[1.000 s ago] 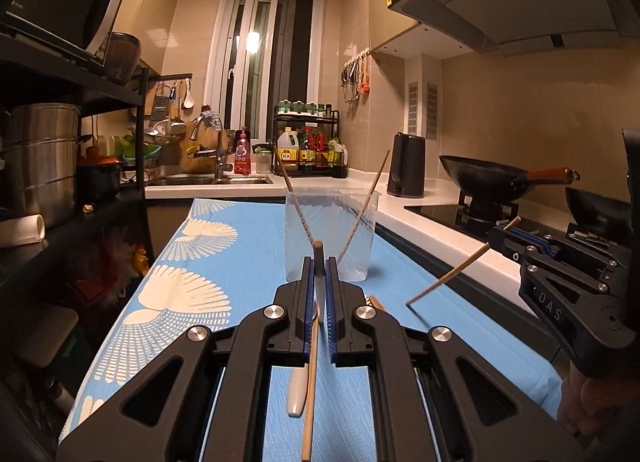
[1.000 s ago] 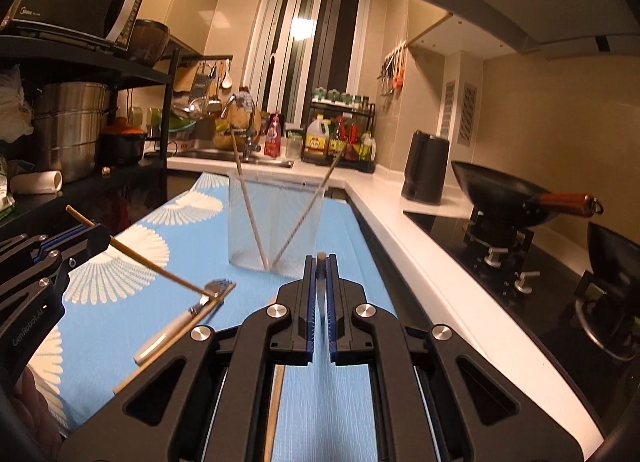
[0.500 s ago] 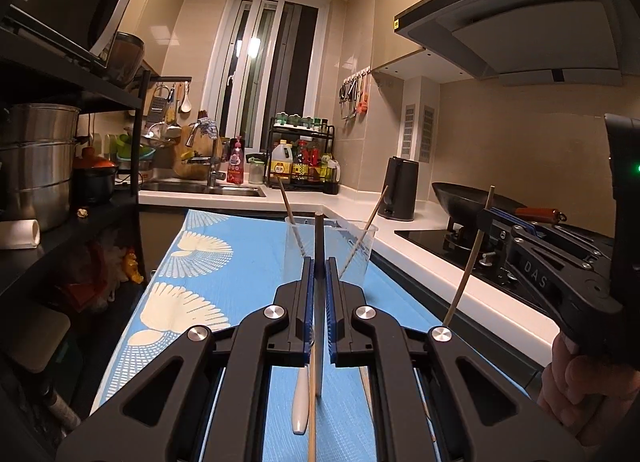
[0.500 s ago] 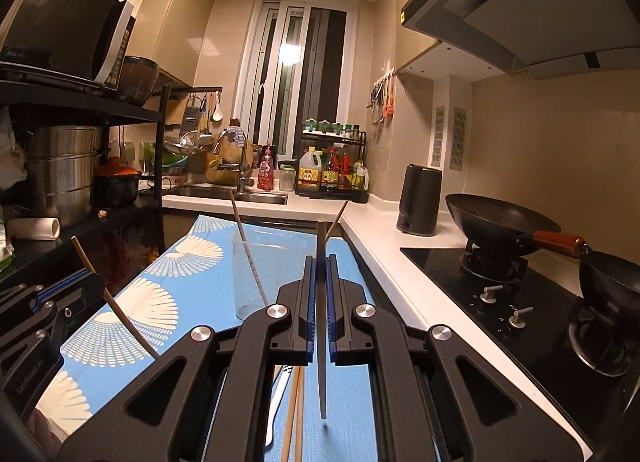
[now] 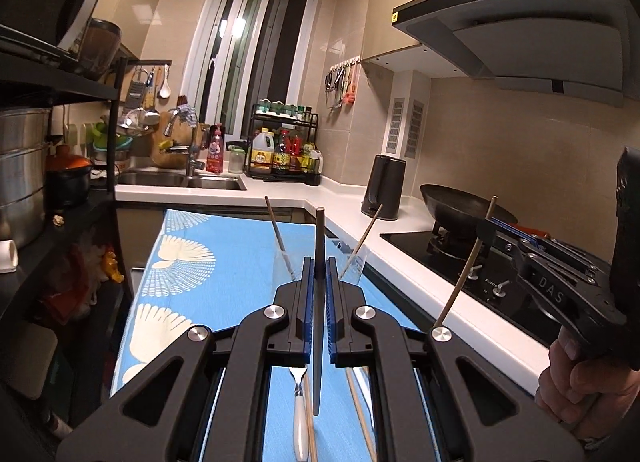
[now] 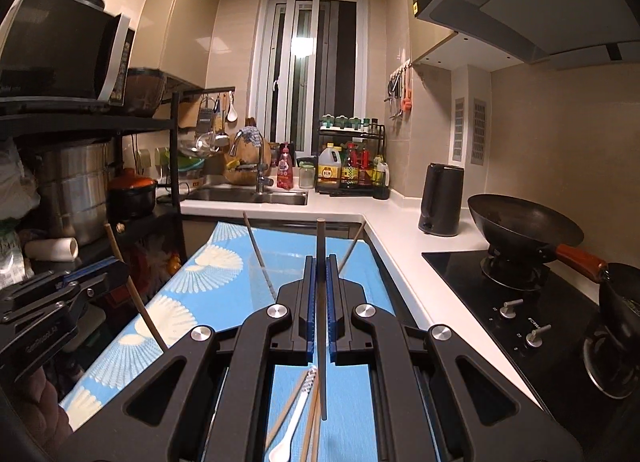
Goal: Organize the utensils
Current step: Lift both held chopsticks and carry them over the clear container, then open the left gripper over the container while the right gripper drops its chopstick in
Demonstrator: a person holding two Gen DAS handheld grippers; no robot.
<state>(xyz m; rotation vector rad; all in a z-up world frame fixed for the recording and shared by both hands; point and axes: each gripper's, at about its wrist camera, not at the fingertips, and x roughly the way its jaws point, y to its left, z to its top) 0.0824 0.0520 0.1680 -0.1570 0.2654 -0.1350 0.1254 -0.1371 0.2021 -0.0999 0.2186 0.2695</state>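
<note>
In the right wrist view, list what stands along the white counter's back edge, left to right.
Steel sink → red pump bottle → small clear jar → black wire condiment rack → black electric kettle → dark wok.

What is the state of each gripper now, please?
Left gripper: shut on a chopstick, held upright.
Right gripper: shut on another chopstick, also upright.

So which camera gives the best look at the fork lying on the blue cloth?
The left wrist view: the fork lies below the left gripper, tines and white handle both visible. In the right wrist view the fork also appears, but crossed by loose chopsticks and partly cut off.
</note>
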